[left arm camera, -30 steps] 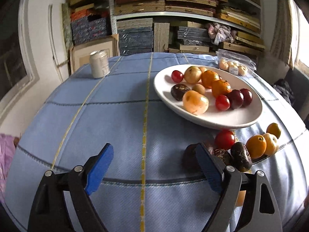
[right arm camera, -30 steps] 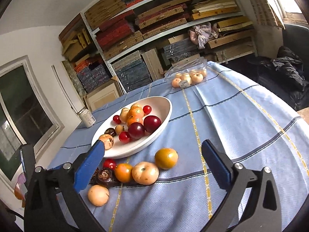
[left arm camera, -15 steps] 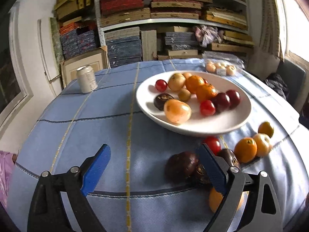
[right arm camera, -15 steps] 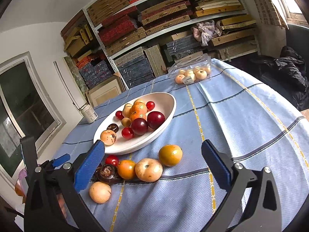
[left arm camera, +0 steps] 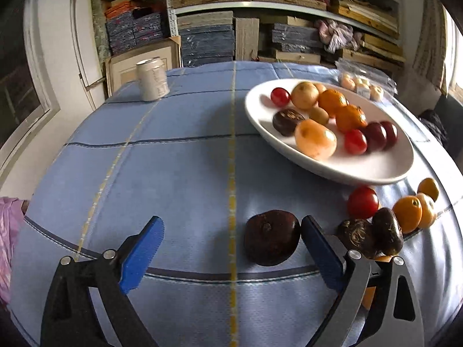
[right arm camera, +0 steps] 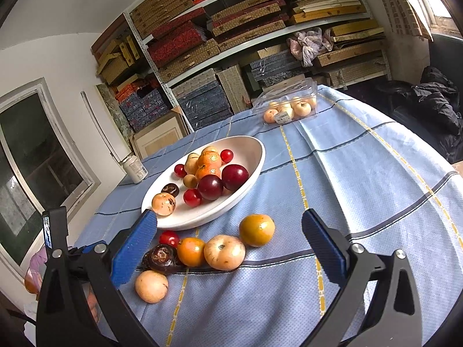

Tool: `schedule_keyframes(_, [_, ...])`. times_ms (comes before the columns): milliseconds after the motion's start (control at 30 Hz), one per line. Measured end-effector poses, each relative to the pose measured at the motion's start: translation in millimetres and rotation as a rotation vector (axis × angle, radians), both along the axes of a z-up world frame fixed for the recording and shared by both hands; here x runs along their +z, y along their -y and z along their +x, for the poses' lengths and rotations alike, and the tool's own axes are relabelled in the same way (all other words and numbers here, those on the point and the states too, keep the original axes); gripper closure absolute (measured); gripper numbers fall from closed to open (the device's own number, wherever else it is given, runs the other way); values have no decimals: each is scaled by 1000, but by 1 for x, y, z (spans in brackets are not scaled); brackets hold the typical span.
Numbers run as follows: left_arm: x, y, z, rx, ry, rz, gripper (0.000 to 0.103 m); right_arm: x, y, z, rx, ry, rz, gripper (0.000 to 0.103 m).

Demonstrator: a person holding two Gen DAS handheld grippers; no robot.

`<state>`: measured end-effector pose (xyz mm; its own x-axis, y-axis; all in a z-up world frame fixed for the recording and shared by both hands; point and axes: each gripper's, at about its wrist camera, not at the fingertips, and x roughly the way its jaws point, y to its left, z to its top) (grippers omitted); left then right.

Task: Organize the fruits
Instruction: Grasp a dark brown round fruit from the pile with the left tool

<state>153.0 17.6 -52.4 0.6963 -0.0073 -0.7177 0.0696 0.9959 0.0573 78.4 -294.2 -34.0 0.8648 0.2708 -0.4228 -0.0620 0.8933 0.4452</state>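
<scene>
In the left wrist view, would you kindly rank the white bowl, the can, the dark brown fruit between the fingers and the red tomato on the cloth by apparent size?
1. white bowl
2. dark brown fruit, enlarged by nearness
3. can
4. red tomato

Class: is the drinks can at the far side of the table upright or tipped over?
Upright. The can stands on its base on the blue tablecloth, top rim showing, apart from the plate.

tablecloth: blue, yellow-striped | bowl: white | fingers: blue
</scene>
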Motion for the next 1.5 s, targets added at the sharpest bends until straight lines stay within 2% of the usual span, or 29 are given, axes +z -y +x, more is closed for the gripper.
schedule_keyframes(200, [-2, 3, -7, -76, -23, -23, 11, 0, -2, 0, 4, 0, 7, 5])
schedule_keyframes(333, [-6, 9, -8, -111, -49, -26, 18, 1, -3, -1, 12, 2, 16, 5])
schedule_keyframes(500, [-7, 8, -9, -145, -60, -78, 45, 2, -5, -2, 26, 2, 18, 5])
schedule_keyframes(533, [-6, 10, -10, -161, -59, -85, 54, 2, -4, -2, 28, 2, 17, 5])
schedule_keyframes(600, [-5, 16, -11, -176, -54, -66, 60, 2, -4, -2, 30, 2, 16, 5])
schedule_keyframes(933, [-11, 15, -4, -177, -97, -90, 60, -1, -12, -1, 63, -9, -7, 5])
schedule_keyframes(1133, [10, -10, -11, -55, 18, -82, 61, -1, -38, -3, 131, -10, -152, 7])
schedule_keyframes(1200, [14, -15, -13, -37, 25, -108, 61, -4, -45, -1, 143, -26, -196, 12])
schedule_keyframes(1300, [14, -14, -12, -40, 19, -106, 61, -13, -52, 5, 146, -83, -265, 23])
schedule_keyframes(1500, [20, -9, -17, -67, 29, -118, 61, -24, -47, 16, 136, -163, -256, 46])
